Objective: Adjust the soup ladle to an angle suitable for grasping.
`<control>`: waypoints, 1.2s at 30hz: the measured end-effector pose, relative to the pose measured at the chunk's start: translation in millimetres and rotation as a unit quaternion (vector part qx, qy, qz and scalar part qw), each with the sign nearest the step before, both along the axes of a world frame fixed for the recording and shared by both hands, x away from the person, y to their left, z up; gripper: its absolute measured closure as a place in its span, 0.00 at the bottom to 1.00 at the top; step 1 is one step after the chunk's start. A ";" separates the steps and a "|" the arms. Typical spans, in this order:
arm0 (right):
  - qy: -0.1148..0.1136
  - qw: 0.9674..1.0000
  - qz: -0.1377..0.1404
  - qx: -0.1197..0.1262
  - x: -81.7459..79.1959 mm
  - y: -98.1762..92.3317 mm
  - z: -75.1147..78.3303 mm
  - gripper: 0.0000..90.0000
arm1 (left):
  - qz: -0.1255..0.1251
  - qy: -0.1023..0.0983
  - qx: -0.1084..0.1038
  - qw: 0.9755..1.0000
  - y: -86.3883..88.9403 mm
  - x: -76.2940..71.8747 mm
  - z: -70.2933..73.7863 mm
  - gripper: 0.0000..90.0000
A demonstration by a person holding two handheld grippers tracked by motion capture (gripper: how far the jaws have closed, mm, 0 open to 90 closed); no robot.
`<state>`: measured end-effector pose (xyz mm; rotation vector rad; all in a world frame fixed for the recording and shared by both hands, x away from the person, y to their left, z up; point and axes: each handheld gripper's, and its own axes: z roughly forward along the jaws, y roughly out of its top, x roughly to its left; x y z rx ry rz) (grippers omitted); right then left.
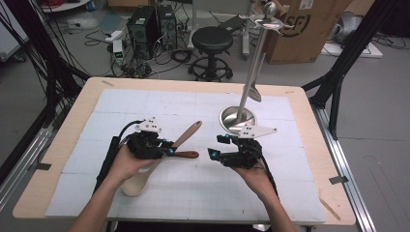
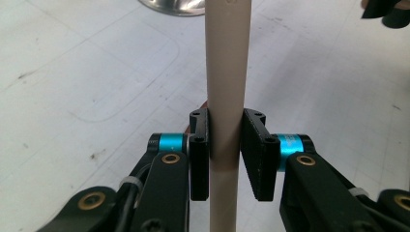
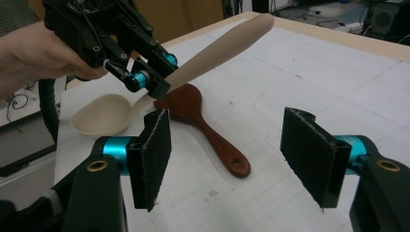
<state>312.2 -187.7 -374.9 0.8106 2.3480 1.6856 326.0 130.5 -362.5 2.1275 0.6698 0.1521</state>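
pale spoon [image 2: 227, 72] between left gripper [image 2: 226, 145] pads

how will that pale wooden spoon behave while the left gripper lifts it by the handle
The pale wooden spoon looks rigid, so it probably won't flex. Left gripper clamps its smooth round handle, and the bowl overhangs, so it may pivot or slip.

Both grippers matte black. Left gripper [image 2: 225, 154]: flat black pads, cyan anodised collars, brass pivot bushings, white zip tie at 7 o'clock. Right gripper [image 3: 237, 159]: same build. Grey triangular plates on top, black cables trailing. Forearms bare, no sleeves.
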 end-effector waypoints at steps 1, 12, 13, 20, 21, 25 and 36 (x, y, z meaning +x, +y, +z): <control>0.000 1.000 0.002 0.001 0.5 1.9 1.1 0.39 | -0.001 -0.001 -0.003 1.000 -1.5 -0.6 1.1 0.82; 0.004 1.000 0.020 0.012 2.6 19.2 10.1 0.44 | -0.023 -0.012 -0.019 0.999 -16.5 -7.4 11.8 0.82; 0.006 1.000 0.022 0.013 2.5 20.2 10.4 0.44 | -0.024 -0.013 -0.020 0.999 -17.1 -7.8 12.3 0.82; 0.011 0.999 0.031 0.026 3.5 26.3 12.7 0.50 | -0.039 -0.015 -0.030 0.999 -23.7 -11.7 16.8 0.82; 0.011 0.999 0.034 0.028 3.8 27.1 13.1 0.51 | -0.040 -0.016 -0.030 0.999 -24.6 -12.4 16.8 0.82; 0.017 0.998 0.038 0.037 4.5 30.8 14.2 0.54 | -0.047 -0.018 -0.027 0.998 -26.9 -13.2 15.8 0.82; 0.027 0.998 0.039 0.041 6.8 36.9 13.7 0.60 | -0.064 -0.007 -0.029 0.998 -22.6 -16.1 11.5 0.75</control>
